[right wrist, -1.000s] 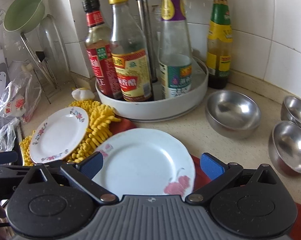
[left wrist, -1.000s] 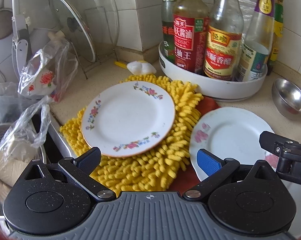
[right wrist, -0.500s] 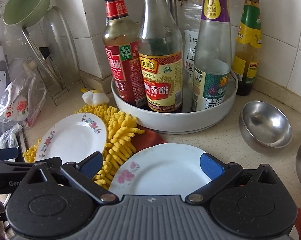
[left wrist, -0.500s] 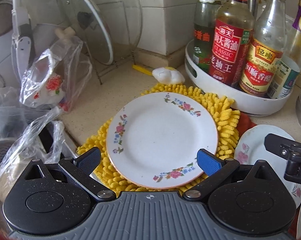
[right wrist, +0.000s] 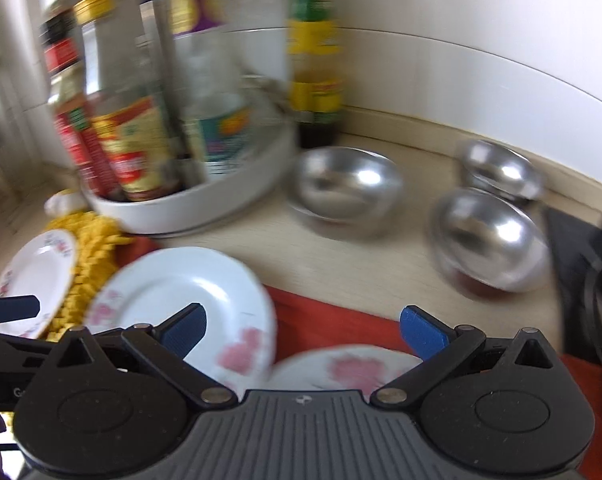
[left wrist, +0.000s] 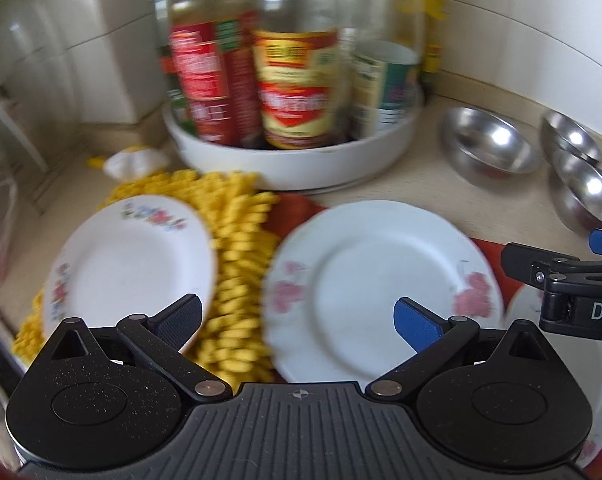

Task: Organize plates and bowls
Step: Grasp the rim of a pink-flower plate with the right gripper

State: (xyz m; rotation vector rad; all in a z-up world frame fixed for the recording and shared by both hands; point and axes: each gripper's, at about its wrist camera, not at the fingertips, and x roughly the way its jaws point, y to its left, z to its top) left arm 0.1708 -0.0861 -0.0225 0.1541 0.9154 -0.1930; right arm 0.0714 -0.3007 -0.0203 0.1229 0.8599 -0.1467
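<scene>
Plates: floral plate (left wrist: 129, 264) lying on yellow mat (left wrist: 237, 264), pink-flowered plate (left wrist: 377, 292) resting beside it on worktop (left wrist: 441, 184), both looking glazed, slippery, breakable, best gripped at rim; left tongs (left wrist: 297, 322) and right tongs (right wrist: 303, 330) hovering apart, holding nothing.

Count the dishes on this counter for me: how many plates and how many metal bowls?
Plates: 3 (flowered plate, pink-rose plate, front plate)
Steel bowls: 3 (near bowl, right bowl, back bowl)
Total: 6

White tiled walls (right wrist: 481, 40) meet a beige stone countertop (right wrist: 361, 256) in soft daylight.
</scene>
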